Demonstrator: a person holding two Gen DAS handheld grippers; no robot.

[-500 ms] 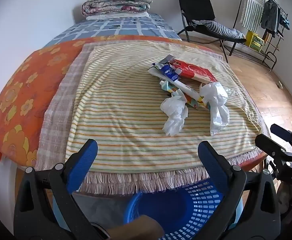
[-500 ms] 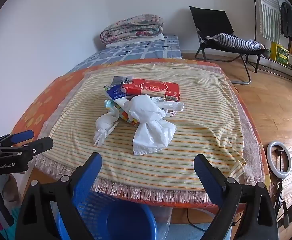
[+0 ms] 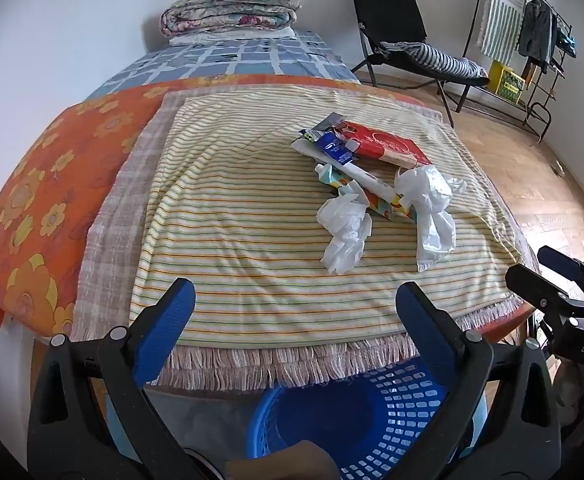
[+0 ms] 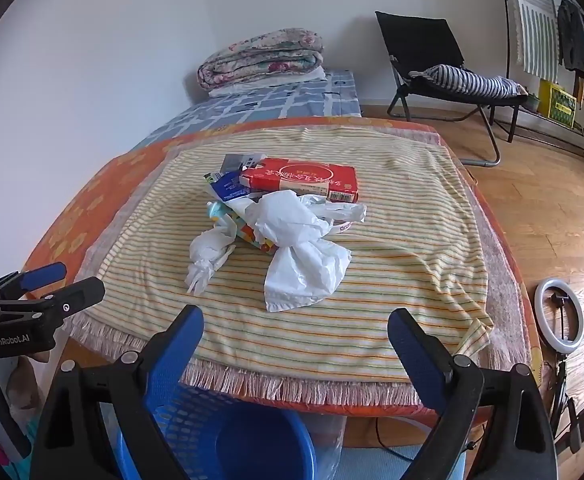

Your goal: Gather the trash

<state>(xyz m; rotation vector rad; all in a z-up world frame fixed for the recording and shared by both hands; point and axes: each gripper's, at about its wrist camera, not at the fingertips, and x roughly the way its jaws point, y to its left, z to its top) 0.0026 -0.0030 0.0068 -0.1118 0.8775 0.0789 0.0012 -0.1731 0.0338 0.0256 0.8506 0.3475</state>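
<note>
A heap of trash lies on the striped cloth (image 3: 232, 240): a red box (image 3: 388, 145) (image 4: 304, 179), a blue wrapper (image 3: 334, 149) (image 4: 228, 186), a colourful packet (image 3: 384, 208), a small crumpled white bag (image 3: 344, 232) (image 4: 208, 256) and a larger white bag (image 3: 432, 216) (image 4: 300, 256). My left gripper (image 3: 292, 304) is open and empty, short of the heap. My right gripper (image 4: 296, 332) is also open and empty, near the table's front edge. A blue slotted basket (image 3: 404, 412) (image 4: 196, 428) stands below the table edge, under both grippers.
An orange flowered cover (image 3: 44, 200) lies under the cloth. A bed with folded quilts (image 3: 228, 12) is behind the table. A black folding chair (image 4: 432, 64), a clothes rack (image 3: 532, 40) and a ring light (image 4: 560, 312) stand on the wooden floor to the right.
</note>
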